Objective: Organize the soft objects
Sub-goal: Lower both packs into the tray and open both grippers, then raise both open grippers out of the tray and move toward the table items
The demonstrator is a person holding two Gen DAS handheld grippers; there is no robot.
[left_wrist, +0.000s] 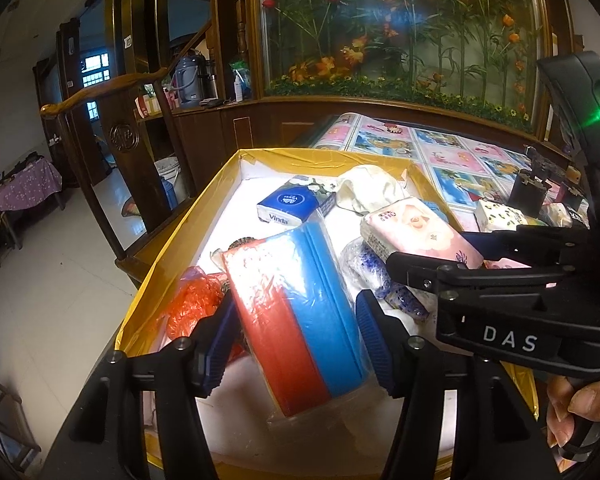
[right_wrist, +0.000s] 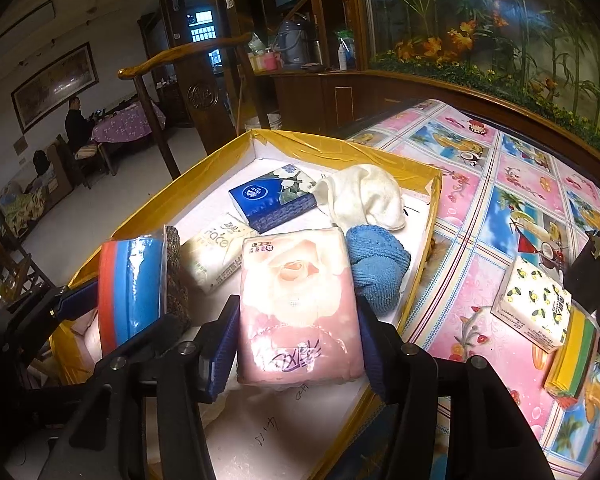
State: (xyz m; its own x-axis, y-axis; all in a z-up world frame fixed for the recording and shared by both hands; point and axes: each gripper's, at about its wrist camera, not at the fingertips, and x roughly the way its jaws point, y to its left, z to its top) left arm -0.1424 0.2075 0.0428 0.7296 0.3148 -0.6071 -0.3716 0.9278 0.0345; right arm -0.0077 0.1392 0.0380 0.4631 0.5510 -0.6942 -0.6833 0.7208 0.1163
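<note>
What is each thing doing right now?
Pink tissue pack: between right gripper's jaws, grip unclear.
Red-blue pack: tilted, between left gripper's jaws, grip unclear.
White cloth: crumpled in box.
Blue cloth: bunched in box.
Lemon-print pack: outside, on the tablecloth.

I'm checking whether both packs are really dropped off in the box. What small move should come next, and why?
Probably lift both tongs straight up and back. The red-and-blue pack lies in the yellow-rimmed box between the left tongs, and the pink tissue pack sits there between the right tongs. Gaps show beside both packs, so they look released.
</note>
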